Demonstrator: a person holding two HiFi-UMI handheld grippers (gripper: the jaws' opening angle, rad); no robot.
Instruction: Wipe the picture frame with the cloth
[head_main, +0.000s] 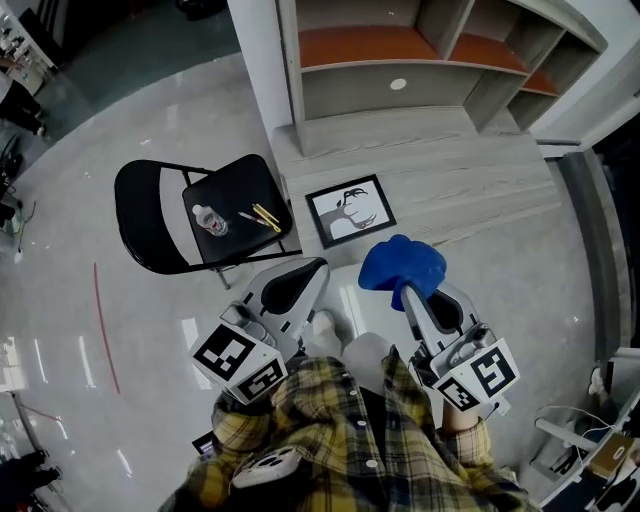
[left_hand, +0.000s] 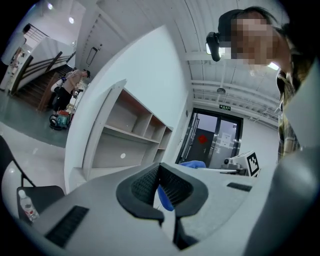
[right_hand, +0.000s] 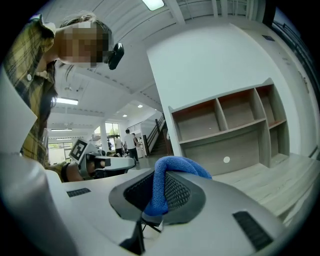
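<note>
Cloth (head_main: 402, 265) clamped in right tongs (right_hand: 158, 196), hiding tips, left tongs (left_hand: 159, 171) closed

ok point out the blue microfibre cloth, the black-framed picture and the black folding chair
blue microfibre cloth (head_main: 402, 262): head view, middle of the bunched-up part.
black-framed picture (head_main: 350, 210): head view, centre of the white print inside the frame.
black folding chair (head_main: 148, 215): head view, on the backrest.

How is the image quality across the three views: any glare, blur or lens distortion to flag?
Head view: sharp, with light streaks glaring on the glossy floor; the picture frame reads clearly. Left gripper view: heavy fisheye bends the shelf, corners dark. Right gripper view: same curvature, cloth crisp, ceiling light very bright.
</note>
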